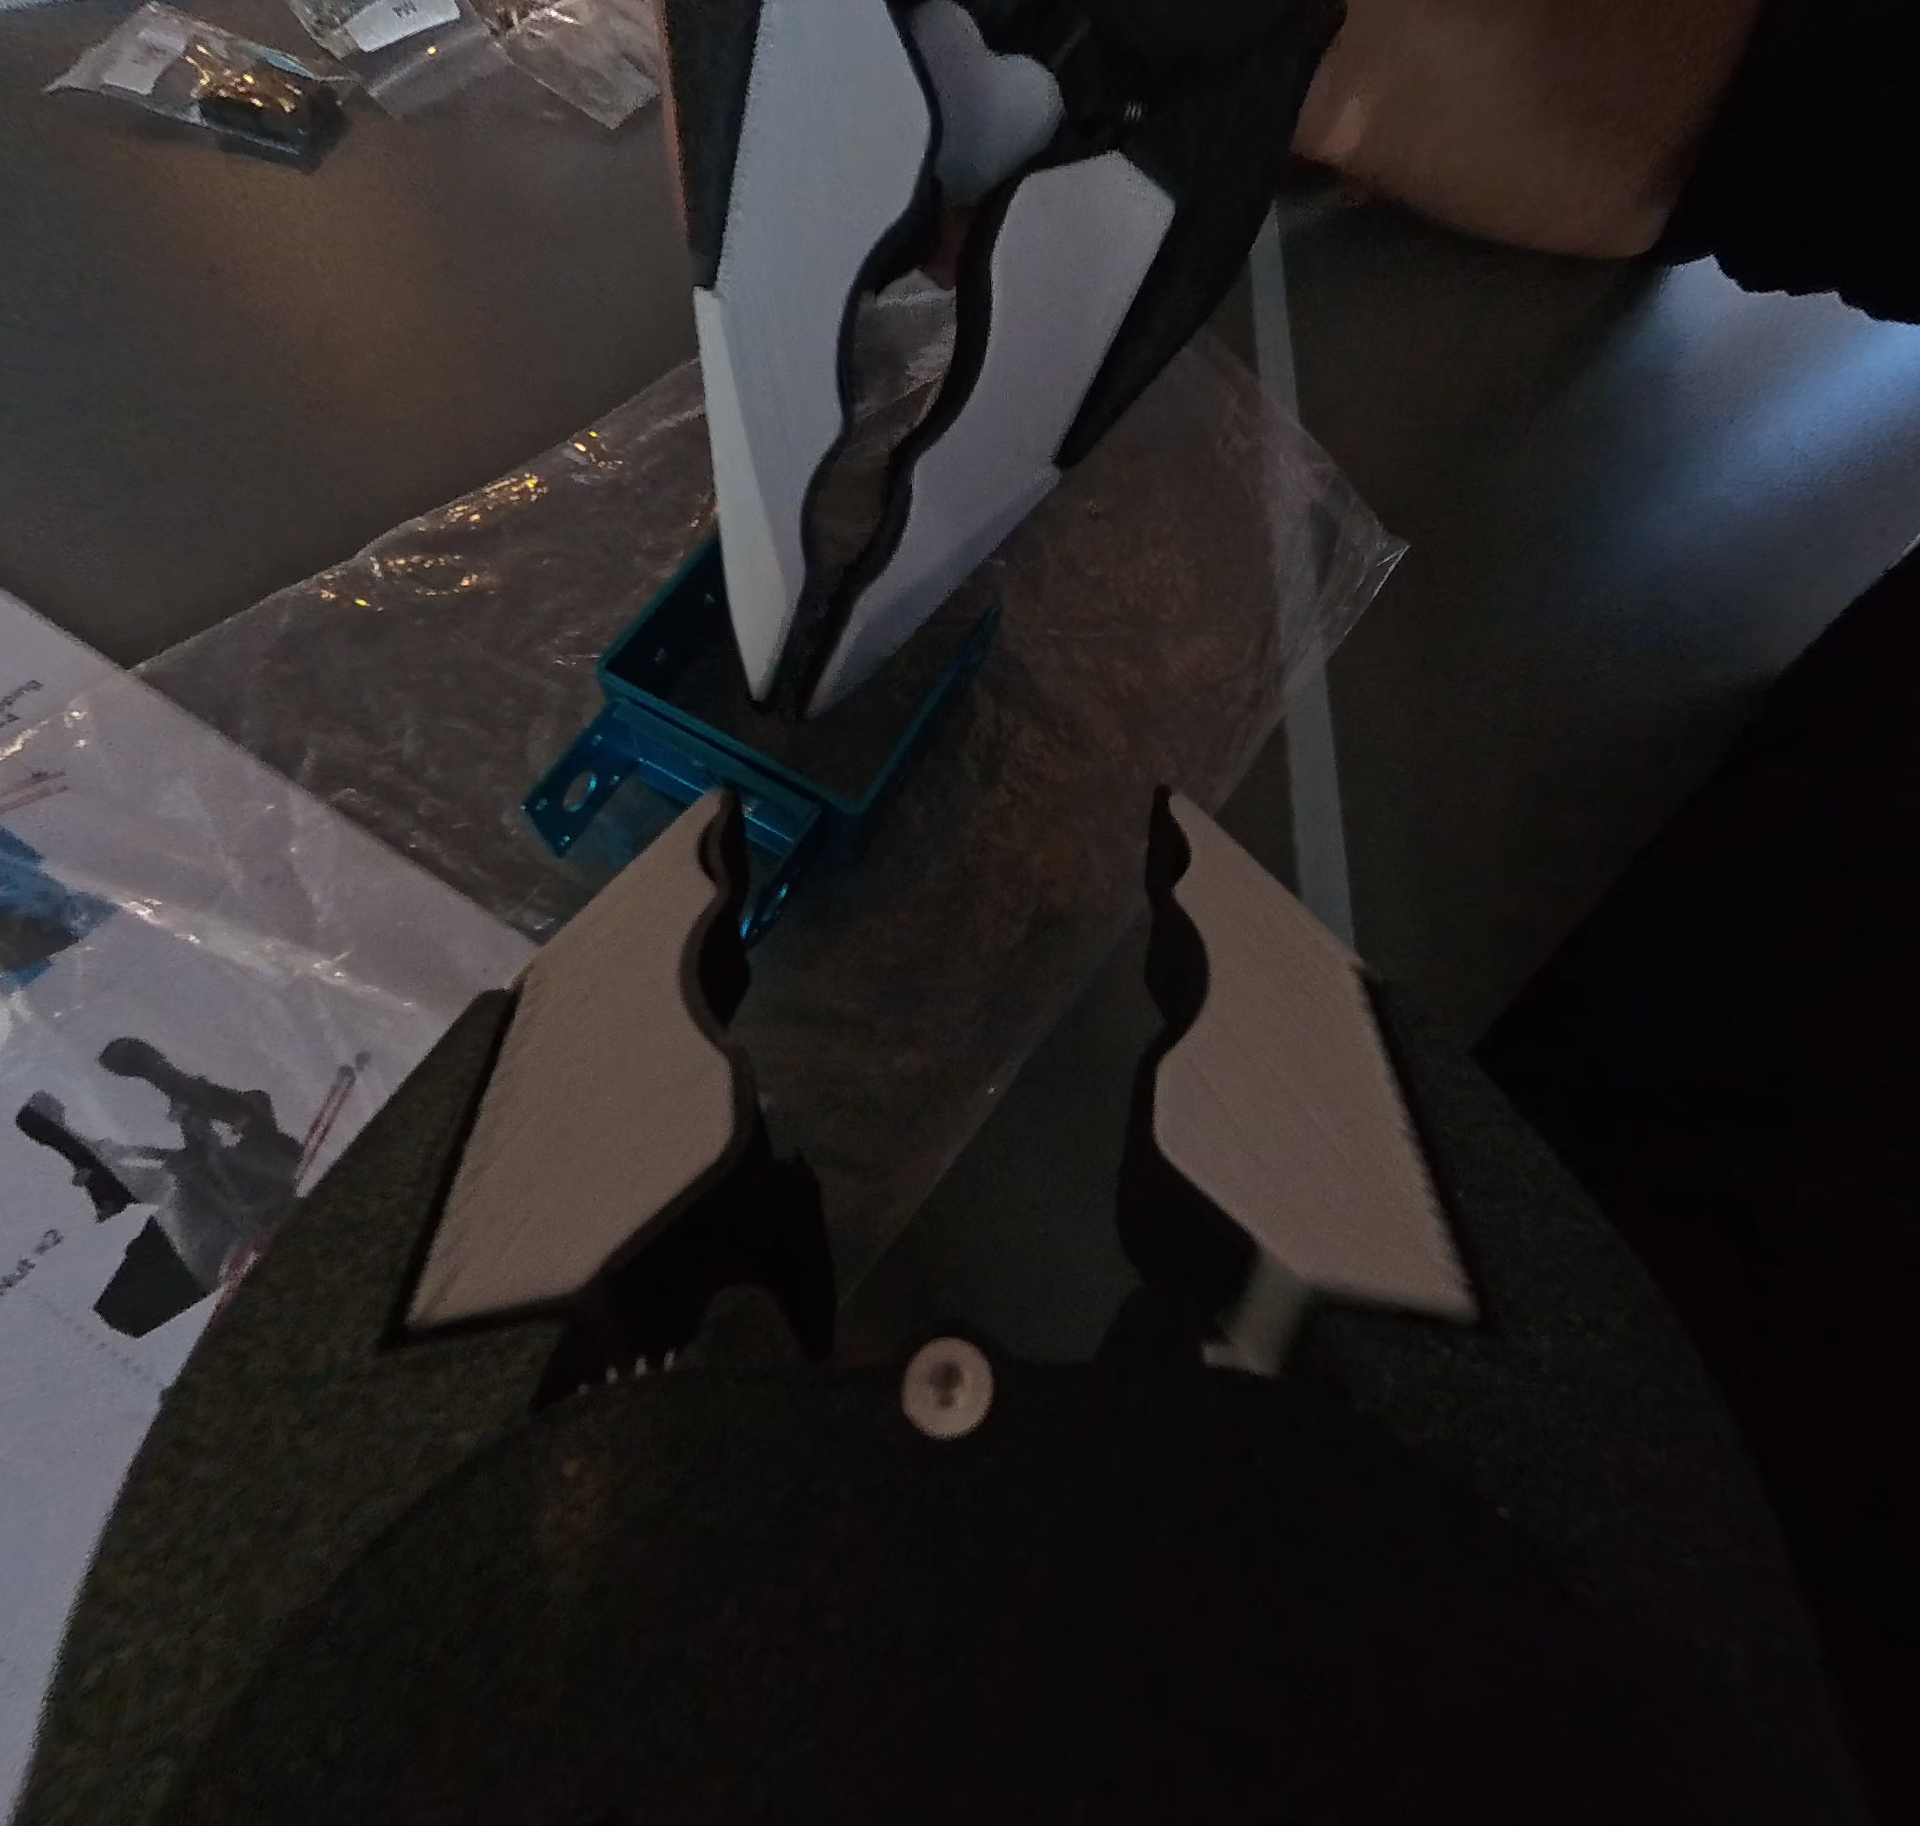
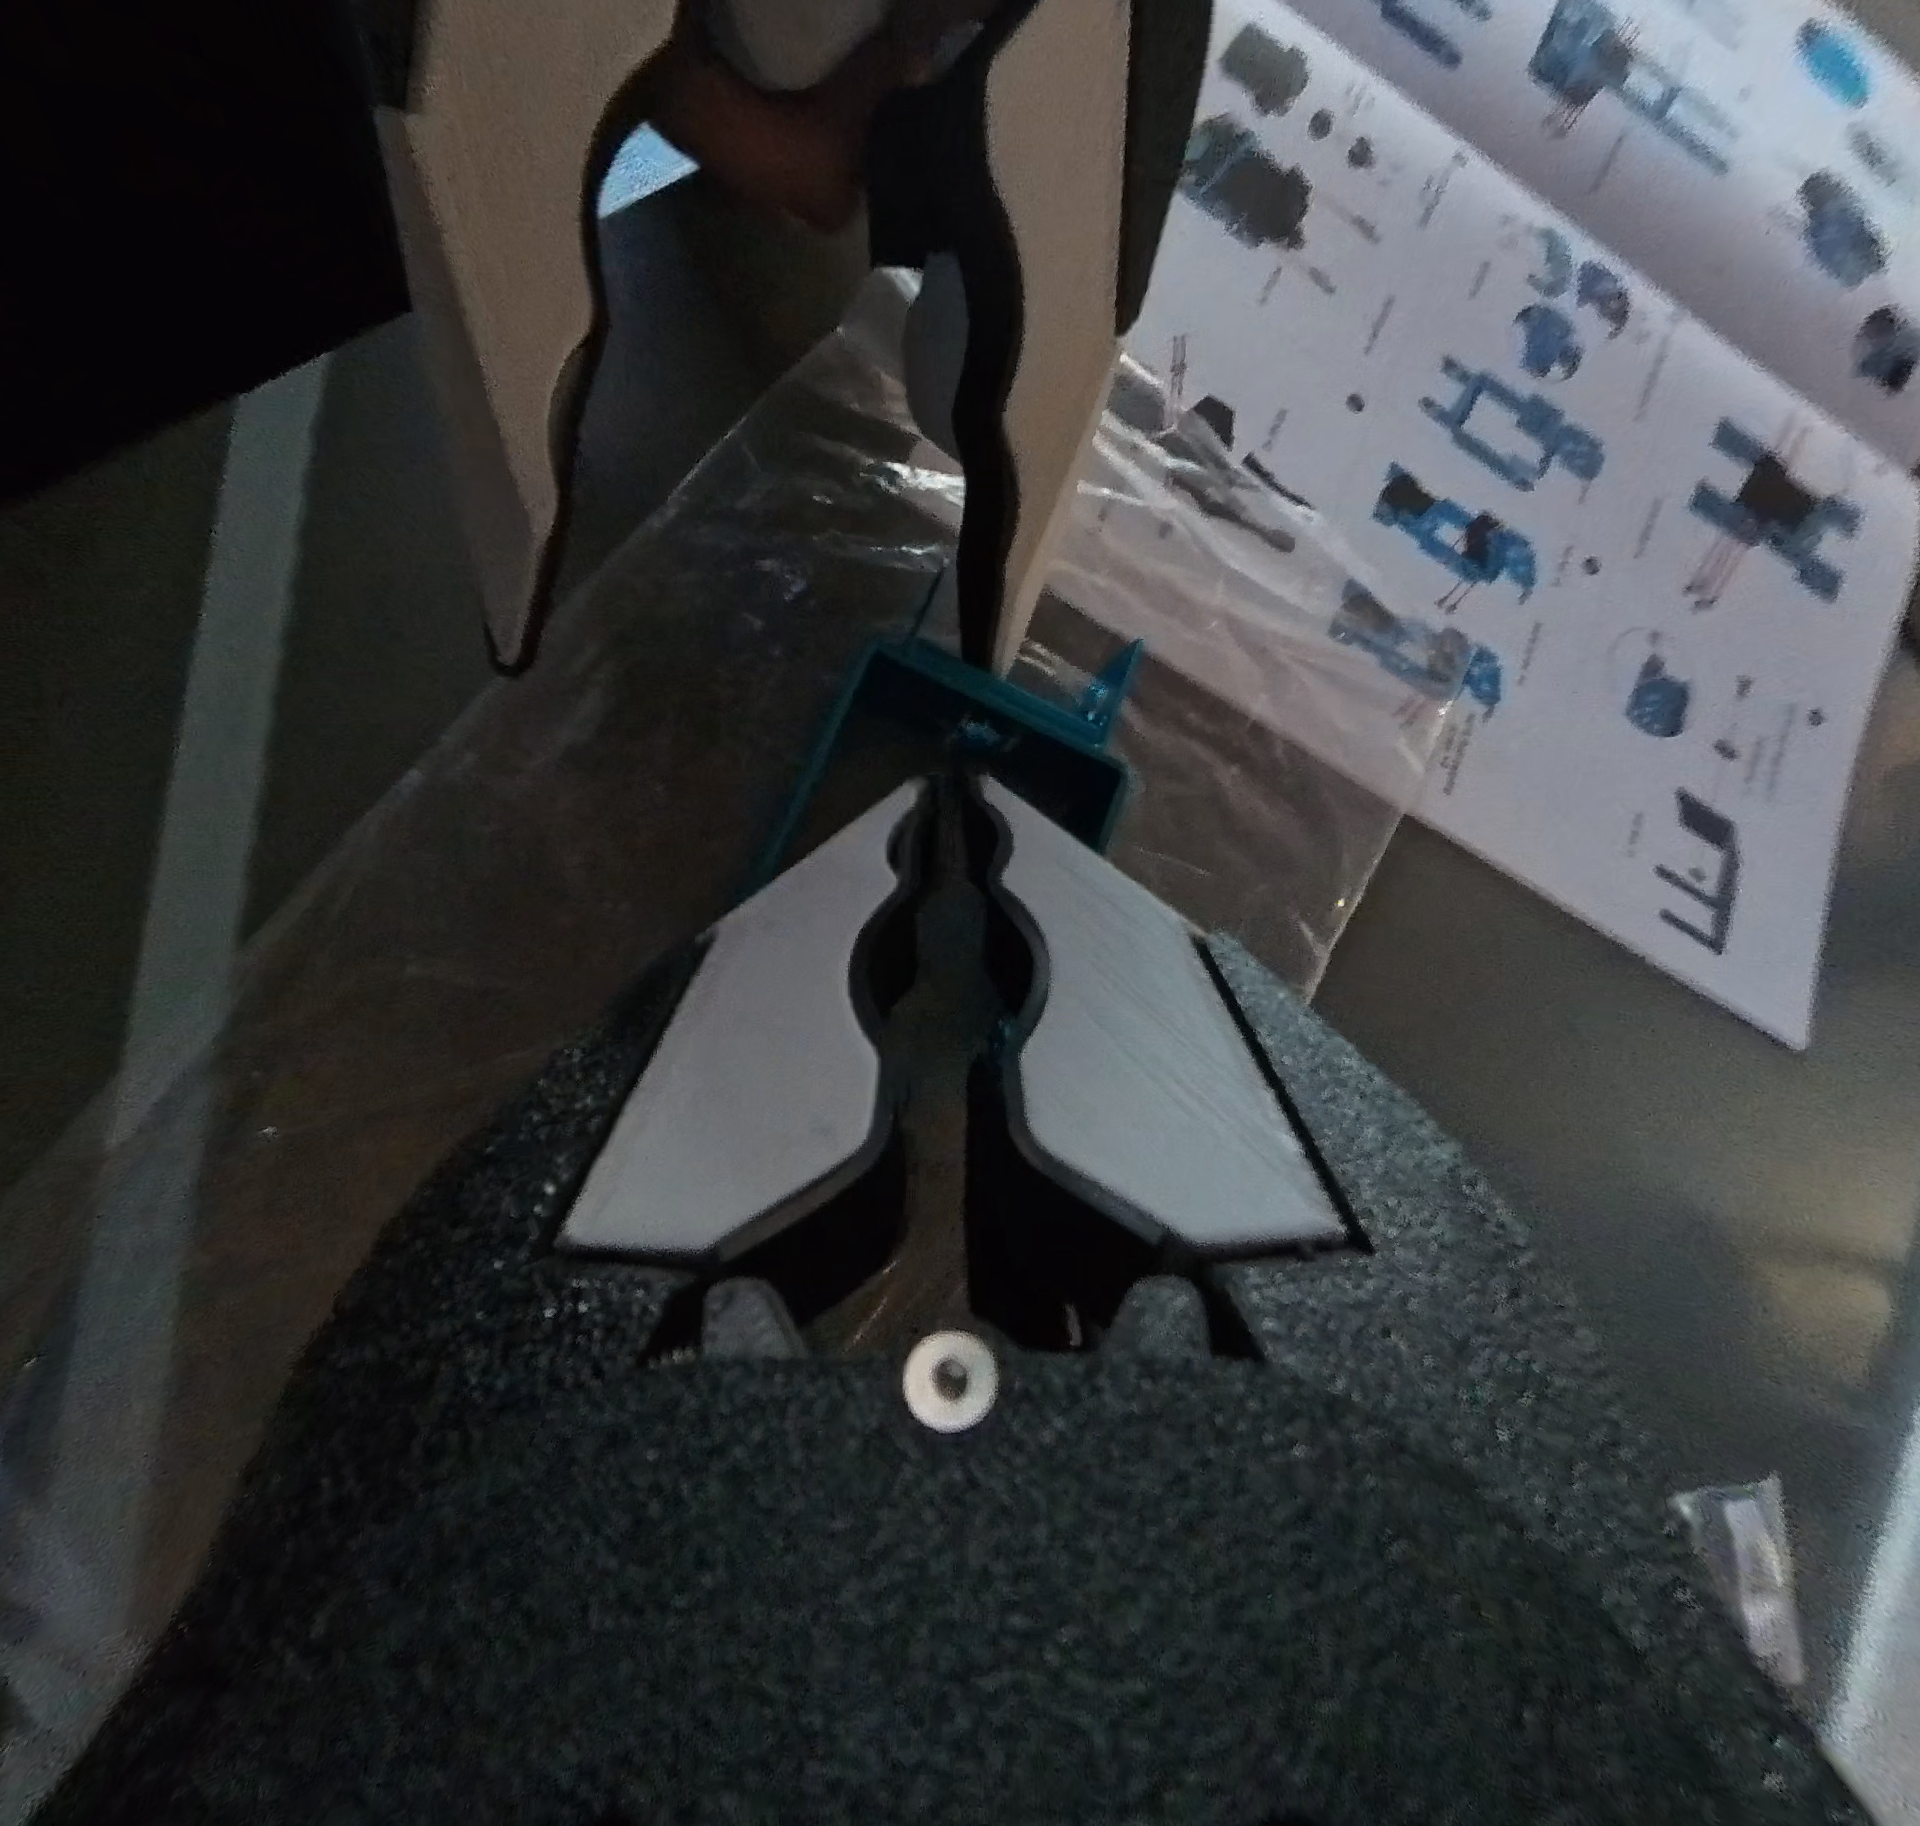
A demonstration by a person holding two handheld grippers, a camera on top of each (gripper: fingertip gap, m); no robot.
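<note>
The left gripper (image 1: 940, 820) has its jaws spread wide with nothing between them; its left fingertip (image 1: 717, 820) sits over, and seems to touch, the near edge of a blue metal bracket (image 1: 727, 779), while the other finger stands clear over bare plastic. In the right wrist view the same gripper (image 2: 748, 649) comes down from above, one tip meeting the far wall of the bracket (image 2: 935, 716) and the other hanging free to the side.

The right gripper (image 2: 951, 789) has its jaws drawn almost together, only a thin slit left at the tips. They reach into the open U of the bracket, right at its cross wall; whether they actually pinch the metal I cannot tell, because the tips are dark and blurred. From the left wrist view this gripper (image 1: 790, 706) points steeply down into the bracket's hollow, and a hand (image 1: 1475, 114) shows behind it.

The bracket lies on a crumpled clear plastic bag (image 1: 436, 633) spread on the grey bench (image 1: 312, 322). A printed instruction sheet (image 2: 1558, 426) with blue and black part drawings lies just beside the bag, partly under its edge. Several small clear bags of parts (image 1: 343, 51) lie well apart at the far side of the bench
</note>
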